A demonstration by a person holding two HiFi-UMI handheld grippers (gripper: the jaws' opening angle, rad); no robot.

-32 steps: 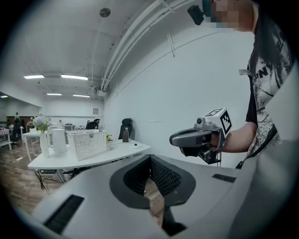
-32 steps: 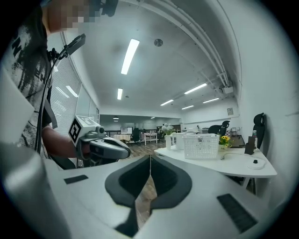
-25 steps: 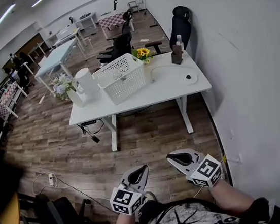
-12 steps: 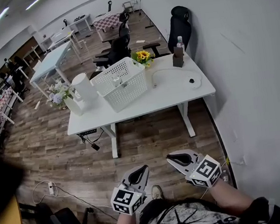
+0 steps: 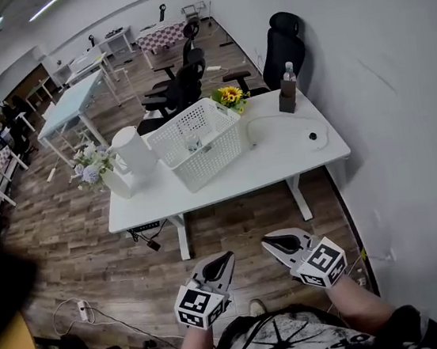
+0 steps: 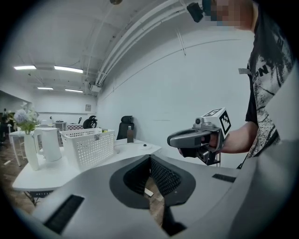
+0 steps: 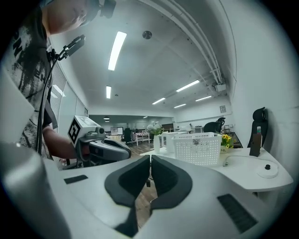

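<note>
The fingers of the left gripper (image 6: 150,162) are pressed together with nothing between them, and those of the right gripper (image 7: 150,163) are likewise closed and empty. Both are well apart from the white basket (image 5: 198,142) on the bench (image 5: 280,154). Only the head view shows the two grippers side by side over the wood floor (image 5: 94,258).

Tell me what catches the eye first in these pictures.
A white perforated basket stands in the middle of a white desk, with sunflowers just behind it and a white jug to its left in the head view. Nearer the camera, the left gripper and right gripper hang side by side over the wooden floor, both with jaws together and nothing between them.
</note>
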